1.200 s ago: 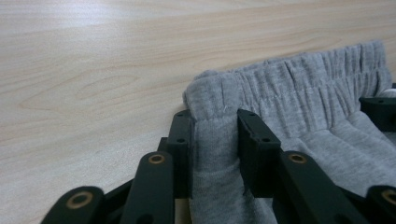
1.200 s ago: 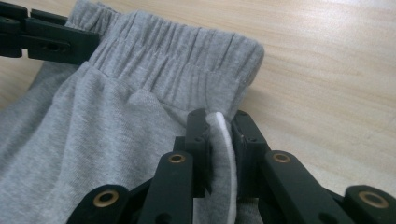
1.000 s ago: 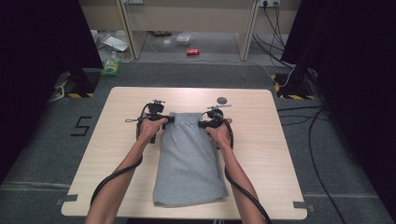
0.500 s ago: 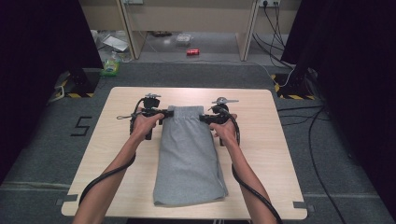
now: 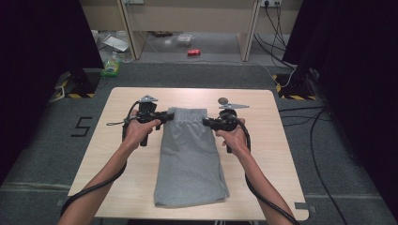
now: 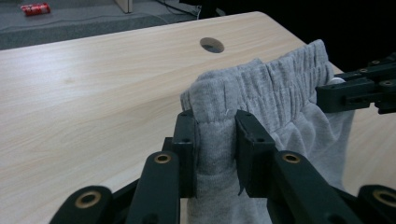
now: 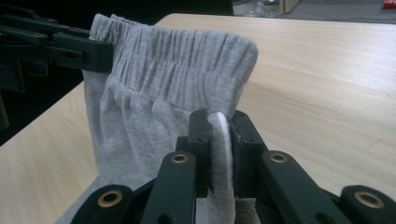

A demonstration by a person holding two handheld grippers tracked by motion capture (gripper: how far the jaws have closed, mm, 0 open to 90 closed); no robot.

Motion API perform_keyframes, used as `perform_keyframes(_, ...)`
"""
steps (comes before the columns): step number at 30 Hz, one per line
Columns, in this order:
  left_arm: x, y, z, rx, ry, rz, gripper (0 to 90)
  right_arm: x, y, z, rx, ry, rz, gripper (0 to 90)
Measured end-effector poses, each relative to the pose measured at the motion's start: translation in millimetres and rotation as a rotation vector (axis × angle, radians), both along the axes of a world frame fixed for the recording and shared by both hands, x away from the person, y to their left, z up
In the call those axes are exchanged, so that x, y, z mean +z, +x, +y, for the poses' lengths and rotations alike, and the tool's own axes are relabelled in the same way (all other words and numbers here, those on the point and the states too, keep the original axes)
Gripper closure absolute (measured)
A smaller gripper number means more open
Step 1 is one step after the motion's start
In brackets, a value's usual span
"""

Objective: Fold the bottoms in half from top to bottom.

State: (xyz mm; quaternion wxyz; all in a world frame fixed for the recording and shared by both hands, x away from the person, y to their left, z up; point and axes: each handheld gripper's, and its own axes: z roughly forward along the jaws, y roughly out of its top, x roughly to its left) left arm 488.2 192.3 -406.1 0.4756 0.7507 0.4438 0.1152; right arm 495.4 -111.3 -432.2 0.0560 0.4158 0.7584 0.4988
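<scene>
Fingers, left to right: my left gripper [image 6: 212, 154] pinches the grey shorts [image 5: 190, 159] at the waistband's left corner; my right gripper [image 7: 219, 149] pinches its right corner. Waistband lifted, legs resting on the wooden table [image 5: 277, 154].

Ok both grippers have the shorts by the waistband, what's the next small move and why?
Probably carry the waistband toward the hem, folding the shorts in half. The left gripper and right gripper each pinch one end of the waistband, which is raised off the table, while the legs lie flat and smooth, so a fold would likely land neatly.
</scene>
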Motion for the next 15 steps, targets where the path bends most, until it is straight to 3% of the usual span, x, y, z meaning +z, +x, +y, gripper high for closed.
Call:
perform_keyframes(8,2.8,-45.8,2.9,-0.076,-0.014,-0.063,71.0,7.0,-38.9,-9.3,0.063,0.009,-0.040,81.0)
perform_keyframes(15,-11.3,-86.0,4.7,-0.119,-0.024,-0.092,70.7,-2.5,-72.7,-14.4,0.108,-0.002,-0.067,80.9)
